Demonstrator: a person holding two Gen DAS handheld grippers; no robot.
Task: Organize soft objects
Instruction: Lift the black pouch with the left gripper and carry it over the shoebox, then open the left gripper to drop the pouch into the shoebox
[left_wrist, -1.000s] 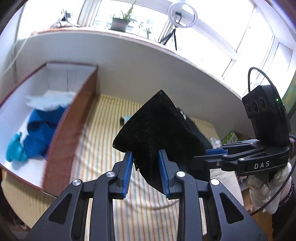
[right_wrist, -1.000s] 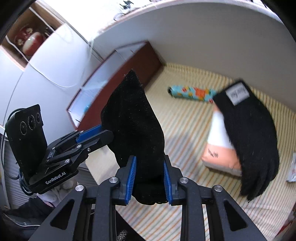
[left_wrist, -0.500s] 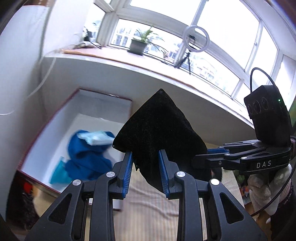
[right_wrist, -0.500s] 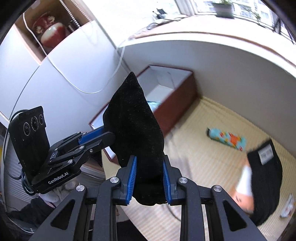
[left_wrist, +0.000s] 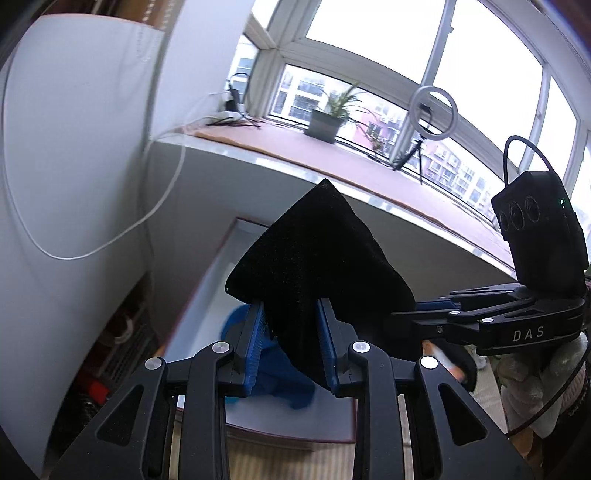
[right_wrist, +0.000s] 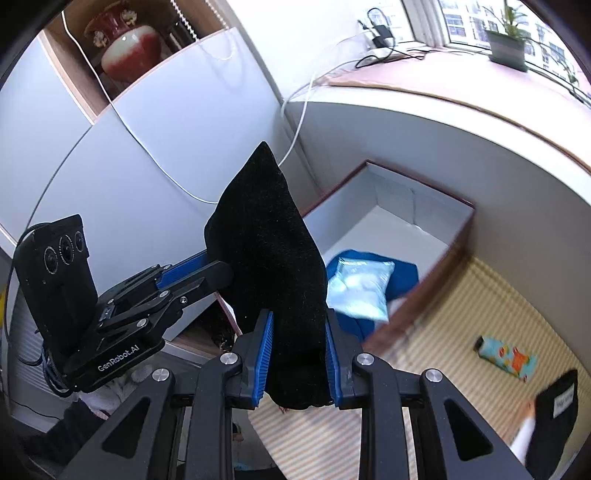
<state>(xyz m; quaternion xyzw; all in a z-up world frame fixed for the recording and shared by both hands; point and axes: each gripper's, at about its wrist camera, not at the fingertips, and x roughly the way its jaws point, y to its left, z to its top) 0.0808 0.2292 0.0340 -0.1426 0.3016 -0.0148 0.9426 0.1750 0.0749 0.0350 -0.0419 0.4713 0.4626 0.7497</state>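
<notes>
Black fleece cloth (left_wrist: 317, 266), pinched by both the left gripper (left_wrist: 290, 339) and right gripper (right_wrist: 297, 360), hung over the box (right_wrist: 436, 195); lowering and release seemingly remained.

We see a black cloth (right_wrist: 269, 258) between blue pads (right_wrist: 264, 350). The box (right_wrist: 436, 273) is white inside, brown outside; the mat (right_wrist: 480, 306) is yellow-striped.

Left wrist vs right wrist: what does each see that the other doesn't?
Left wrist only: ring light on the sill.
Right wrist only: red vase, pale blue packet in the box, patterned roll on the striped mat.
Both: black cloth clamped by left tongs and right tongs, the white box, potted plant.
</notes>
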